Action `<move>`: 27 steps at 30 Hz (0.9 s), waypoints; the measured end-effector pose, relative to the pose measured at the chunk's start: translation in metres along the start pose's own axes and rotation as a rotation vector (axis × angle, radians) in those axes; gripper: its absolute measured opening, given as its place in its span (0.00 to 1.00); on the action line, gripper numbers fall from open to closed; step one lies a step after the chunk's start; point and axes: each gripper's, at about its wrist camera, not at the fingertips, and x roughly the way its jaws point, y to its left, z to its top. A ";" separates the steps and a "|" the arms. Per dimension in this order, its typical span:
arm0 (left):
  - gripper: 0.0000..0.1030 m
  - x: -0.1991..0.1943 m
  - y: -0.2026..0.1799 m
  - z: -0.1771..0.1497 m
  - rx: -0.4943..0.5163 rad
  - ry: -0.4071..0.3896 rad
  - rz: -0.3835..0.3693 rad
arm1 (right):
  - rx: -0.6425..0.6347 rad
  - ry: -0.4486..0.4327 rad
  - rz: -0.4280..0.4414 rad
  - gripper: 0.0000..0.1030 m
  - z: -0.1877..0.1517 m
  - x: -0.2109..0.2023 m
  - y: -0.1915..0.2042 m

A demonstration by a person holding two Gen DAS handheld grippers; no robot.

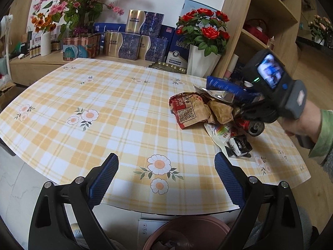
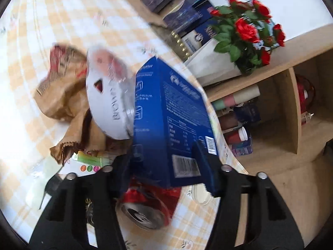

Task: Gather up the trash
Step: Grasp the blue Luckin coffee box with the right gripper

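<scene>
My right gripper is shut on a blue carton and holds it tilted above the trash pile; it shows in the left wrist view too. Under it lie a crumpled brown paper bag, a white round lid, a red drink can on its side and a small black-and-white wrapper. My left gripper is open and empty over the table's near edge. A pinkish trash bin stands below that edge, with some scraps inside.
The table has a yellow plaid cloth with flower prints. Gift boxes, flower vases and a wooden shelf unit stand behind and right of it.
</scene>
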 end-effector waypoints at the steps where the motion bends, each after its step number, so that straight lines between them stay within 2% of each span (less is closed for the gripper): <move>1: 0.89 0.001 0.001 0.001 -0.004 0.003 -0.004 | 0.050 -0.017 0.043 0.49 -0.002 -0.008 -0.013; 3: 0.89 0.001 0.002 0.003 -0.015 0.004 -0.012 | 0.151 -0.040 0.114 0.48 -0.006 -0.020 -0.037; 5: 0.89 0.001 0.002 0.005 -0.021 0.003 -0.018 | 0.305 -0.060 0.208 0.46 -0.016 -0.027 -0.072; 8: 0.89 0.002 -0.001 0.006 -0.020 0.000 -0.022 | 0.516 -0.068 0.297 0.46 -0.038 -0.028 -0.115; 11: 0.89 0.002 -0.005 0.007 -0.012 0.003 -0.027 | 0.657 -0.053 0.332 0.46 -0.063 -0.020 -0.139; 15: 0.89 0.004 -0.011 0.007 0.002 0.012 -0.040 | 0.755 -0.019 0.375 0.45 -0.089 -0.002 -0.154; 18: 0.89 0.007 -0.018 0.007 0.024 0.023 -0.049 | 0.776 0.004 0.380 0.45 -0.095 0.009 -0.157; 22: 0.89 0.012 -0.026 0.008 0.047 0.031 -0.054 | 0.745 0.067 0.387 0.45 -0.093 0.032 -0.155; 24: 0.89 0.015 -0.028 0.010 0.048 0.035 -0.055 | 0.690 0.084 0.369 0.50 -0.088 0.037 -0.146; 25: 0.89 0.016 -0.029 0.010 0.047 0.036 -0.057 | 0.626 0.090 0.342 0.59 -0.083 0.039 -0.136; 27: 0.89 0.019 -0.031 0.010 0.047 0.040 -0.061 | 0.510 0.112 0.288 0.63 -0.077 0.047 -0.117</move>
